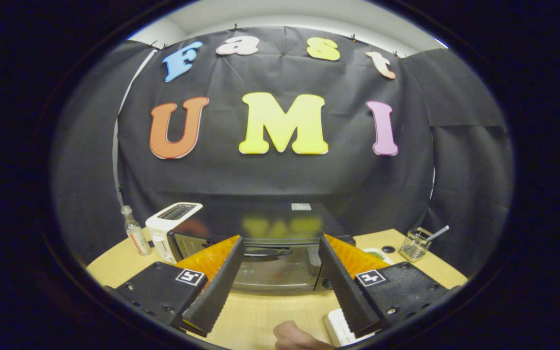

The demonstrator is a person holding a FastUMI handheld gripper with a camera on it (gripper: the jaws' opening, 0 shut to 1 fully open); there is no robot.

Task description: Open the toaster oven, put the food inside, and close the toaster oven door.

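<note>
While the toaster oven (275, 262) stands on the wooden tabletop (265, 316) with its glass door shut and the handle across the top of that door, it lies just beyond the jaws, framed in the gap between them. The gripper (280, 250) is spread wide and has hold of nothing, its two ribbed black fingers (217, 291) angled to either side of the oven front, apart from it. Beside the oven's left end stand a white toaster (170, 226) and a small clear bottle (135, 236). Off to the right sits a clear holder (413, 245) with a stick in it. Near the fingers' base, a hand (297, 338) rests by a white object (341, 330).
</note>
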